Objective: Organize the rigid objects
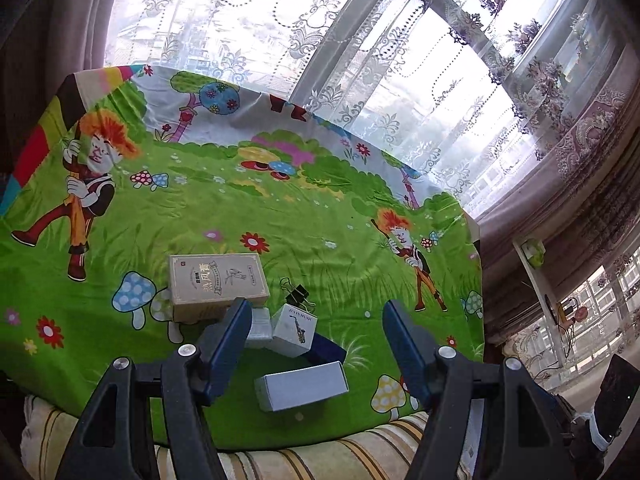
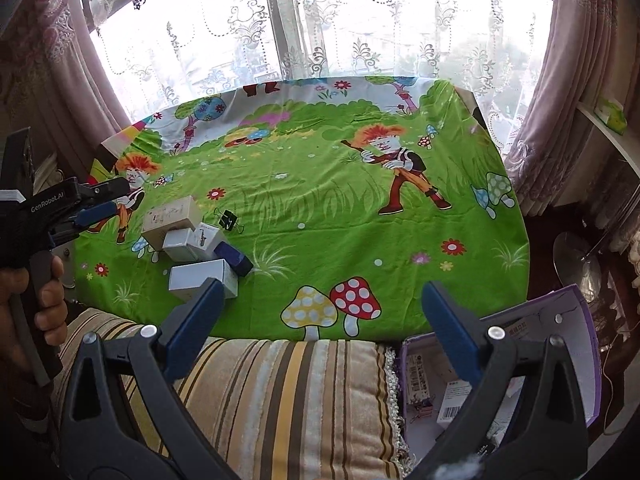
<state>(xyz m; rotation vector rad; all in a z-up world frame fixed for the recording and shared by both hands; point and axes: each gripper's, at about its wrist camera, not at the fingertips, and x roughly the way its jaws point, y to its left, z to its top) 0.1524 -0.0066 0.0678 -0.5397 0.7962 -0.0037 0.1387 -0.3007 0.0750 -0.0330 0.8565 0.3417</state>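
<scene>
Grey-white carton (image 1: 301, 385) lies flat, long axis running left-right, between the left gripper's (image 1: 316, 334) spread tongs; right gripper (image 2: 322, 308) gapes, holding nothing.

Background: cartoon-printed green cloth (image 2: 320, 200) covering the worktop, with red (image 2: 356, 300) and yellow (image 2: 308, 308) mushroom motifs at its near edge; striped cushion (image 2: 280, 392) in front; lace curtain (image 2: 360, 20) across the window; heavier pink drapes (image 2: 560, 60) at the sides.
</scene>
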